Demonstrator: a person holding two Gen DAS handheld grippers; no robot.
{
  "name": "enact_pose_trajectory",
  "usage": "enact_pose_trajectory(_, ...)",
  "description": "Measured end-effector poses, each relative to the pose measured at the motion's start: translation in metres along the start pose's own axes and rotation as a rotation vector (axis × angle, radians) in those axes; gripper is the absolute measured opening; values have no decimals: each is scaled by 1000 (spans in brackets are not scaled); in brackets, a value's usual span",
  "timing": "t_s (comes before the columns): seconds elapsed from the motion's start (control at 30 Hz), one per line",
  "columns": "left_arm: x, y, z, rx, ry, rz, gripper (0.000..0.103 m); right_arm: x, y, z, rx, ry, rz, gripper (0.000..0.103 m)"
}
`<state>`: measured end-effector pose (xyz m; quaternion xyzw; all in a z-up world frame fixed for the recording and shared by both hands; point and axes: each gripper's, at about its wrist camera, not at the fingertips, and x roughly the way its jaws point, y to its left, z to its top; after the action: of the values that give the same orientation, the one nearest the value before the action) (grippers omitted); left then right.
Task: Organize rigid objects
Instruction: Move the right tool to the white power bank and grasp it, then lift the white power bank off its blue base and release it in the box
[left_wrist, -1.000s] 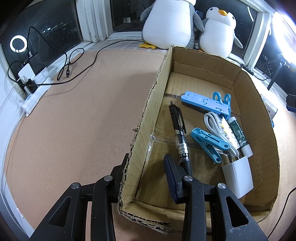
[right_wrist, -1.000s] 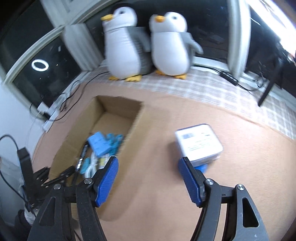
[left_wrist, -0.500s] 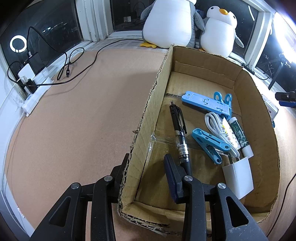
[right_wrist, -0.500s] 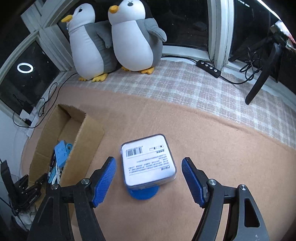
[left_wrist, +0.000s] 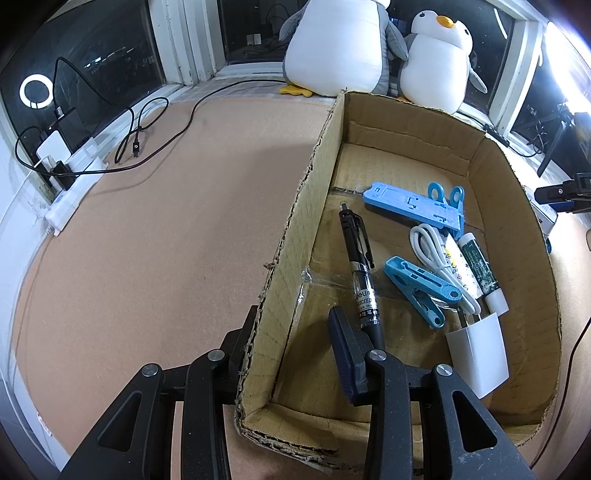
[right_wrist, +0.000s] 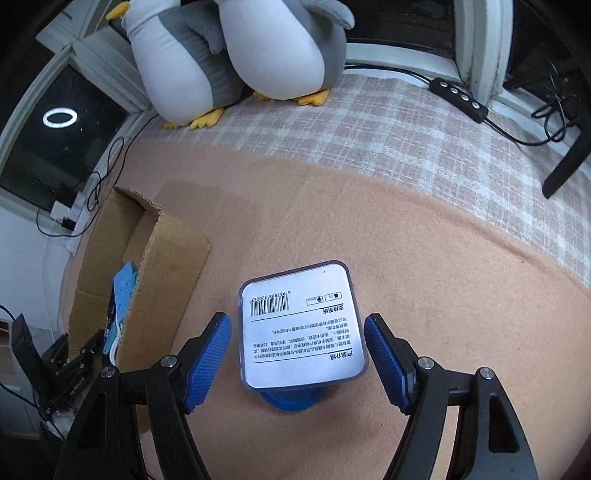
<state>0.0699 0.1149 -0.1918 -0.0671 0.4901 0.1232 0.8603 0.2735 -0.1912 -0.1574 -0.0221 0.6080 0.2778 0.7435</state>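
My left gripper (left_wrist: 293, 314) straddles the near left wall of the cardboard box (left_wrist: 295, 221), one finger outside and one inside, shut on that wall. In the box lie a black pen (left_wrist: 360, 266), a blue clip (left_wrist: 417, 288), a flat blue holder (left_wrist: 410, 205), a white cable (left_wrist: 436, 254), a white charger (left_wrist: 476, 354) and two small tubes (left_wrist: 476, 262). My right gripper (right_wrist: 297, 321) is open and hangs over a clear square case with a barcode label (right_wrist: 301, 325). The case sits between the blue pads (right_wrist: 210, 354) without touching them. Under it lies a blue round piece (right_wrist: 291, 400). The box (right_wrist: 147, 266) is to the left.
Two plush penguins (left_wrist: 369, 48) stand beyond the box's far end. A white power strip (left_wrist: 70, 184) with black cables (left_wrist: 147, 125) lies at the far left. A checked cloth (right_wrist: 406, 129), a black switch bar (right_wrist: 458, 96) and a black stand leg (right_wrist: 569, 155) lie beyond the case.
The right gripper has swung right, away from the box, and come down over the clear case, which now lies between its fingers. The left gripper and the box have not moved.
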Motion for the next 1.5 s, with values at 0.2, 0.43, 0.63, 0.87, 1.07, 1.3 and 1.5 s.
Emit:
enact_pose_trajectory(0.2,0,-1,0,0,-1,0,39,14,15,5,-74,46,-97,71)
enact_pose_trajectory(0.43,0,-1,0,0,-1,0,39,29,27,6,-122,92,-173,71)
enact_pose_trajectory(0.63,0,0,0,0,-1,0,39,33,25,6,-99,88,-183,67)
enact_pose_trajectory(0.87,0,-1,0,0,-1,1,39,24,26,1,-100,48,-202,67)
enact_pose_trajectory(1.07,0,-1,0,-1,-1,0,39,1,23,-2,-50,-23,-188,67)
enact_pose_trajectory(1.3,1,-2,2,-3,-2,-2,39,-43,50,-1,-45,-151,-142,67)
enact_pose_trajectory(1.5,2,-3,3,-6,-2,-3,39,-63,98,6,-70,-252,-58,67)
